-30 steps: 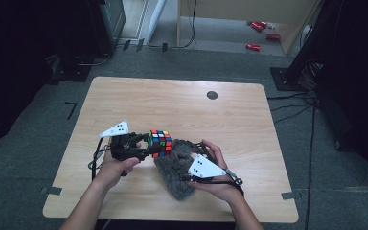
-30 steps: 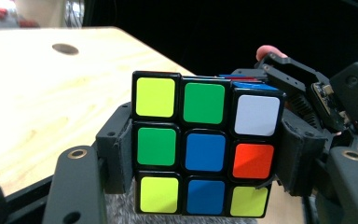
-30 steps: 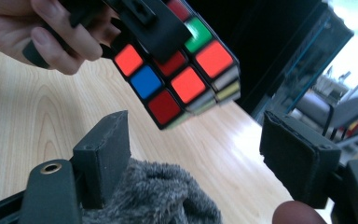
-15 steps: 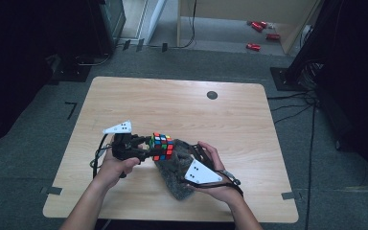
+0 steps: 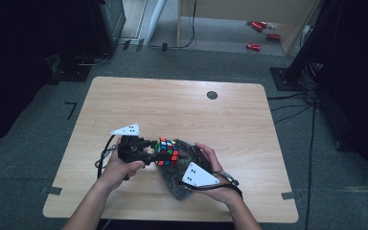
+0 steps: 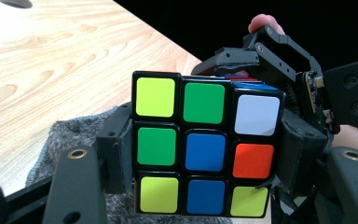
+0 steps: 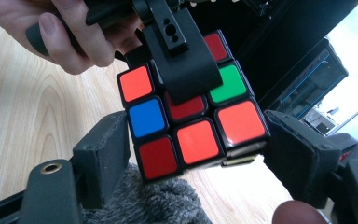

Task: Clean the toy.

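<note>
Above the grey cloth (image 5: 177, 184) on the worktop (image 5: 230, 120), the cube (image 5: 166, 152) hangs clamped between both grippers, left gripper (image 6: 200, 158) and right gripper (image 7: 196, 149) each with jaws clenched on opposite sides. A layer twist looks in hand; next, one wrist must turn while the other holds. Whether the layer has begun turning is hard to tell

The left tool (image 5: 149, 149) is matte black, built of blocky plastic parts, with a pale grey three-cornered plate on top that carries small dark dots. The right tool (image 5: 186, 152) wears the same kind of plate. A thin black cable loops from each tool. In the gripper views each tool's jaws end in thick black pads with a rough, soft-looking face, and a brass-coloured ring sits in each jaw arm. Small round screws stud the black housing. Both forearms are bare, without sleeves.
</note>
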Demonstrator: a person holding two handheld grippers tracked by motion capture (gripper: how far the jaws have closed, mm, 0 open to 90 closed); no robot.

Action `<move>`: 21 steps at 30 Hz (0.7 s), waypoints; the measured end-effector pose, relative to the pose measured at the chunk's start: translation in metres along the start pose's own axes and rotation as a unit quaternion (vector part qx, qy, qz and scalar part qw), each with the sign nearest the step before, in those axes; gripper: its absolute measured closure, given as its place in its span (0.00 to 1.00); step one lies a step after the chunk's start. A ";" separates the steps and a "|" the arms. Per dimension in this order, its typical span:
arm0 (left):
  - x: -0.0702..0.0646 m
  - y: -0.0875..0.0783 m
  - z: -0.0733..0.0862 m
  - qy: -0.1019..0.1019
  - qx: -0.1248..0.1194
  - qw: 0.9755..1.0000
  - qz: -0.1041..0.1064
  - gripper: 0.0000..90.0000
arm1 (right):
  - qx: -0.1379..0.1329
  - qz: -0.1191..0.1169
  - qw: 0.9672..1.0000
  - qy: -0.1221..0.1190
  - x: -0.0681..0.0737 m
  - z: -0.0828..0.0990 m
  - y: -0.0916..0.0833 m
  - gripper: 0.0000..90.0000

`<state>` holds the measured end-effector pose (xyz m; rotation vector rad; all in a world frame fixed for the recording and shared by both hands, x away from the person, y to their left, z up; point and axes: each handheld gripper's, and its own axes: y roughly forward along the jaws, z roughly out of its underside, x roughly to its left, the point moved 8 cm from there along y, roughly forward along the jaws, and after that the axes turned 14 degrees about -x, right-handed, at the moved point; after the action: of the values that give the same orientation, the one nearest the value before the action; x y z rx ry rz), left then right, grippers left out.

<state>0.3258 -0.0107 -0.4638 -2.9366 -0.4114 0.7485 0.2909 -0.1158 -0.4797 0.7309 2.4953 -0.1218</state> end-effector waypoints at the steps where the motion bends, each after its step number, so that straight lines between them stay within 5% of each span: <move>1: 0.000 0.001 0.000 -0.001 0.001 1.000 0.002 0.40 | 0.000 -0.001 1.000 -0.002 0.000 0.000 0.000 0.28; 14: -0.004 0.009 0.003 -0.071 0.017 0.997 0.027 0.40 | -0.004 -0.003 1.000 -0.005 0.002 0.000 0.002 0.33; 21: -0.004 0.007 0.003 -0.072 0.015 0.996 0.041 0.38 | 0.002 -0.013 1.000 -0.010 0.002 0.000 0.001 0.36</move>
<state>0.3228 -0.0188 -0.4659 -2.8975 -0.2892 0.9725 0.2898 -0.1139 -0.4807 0.6968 2.4873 -0.1422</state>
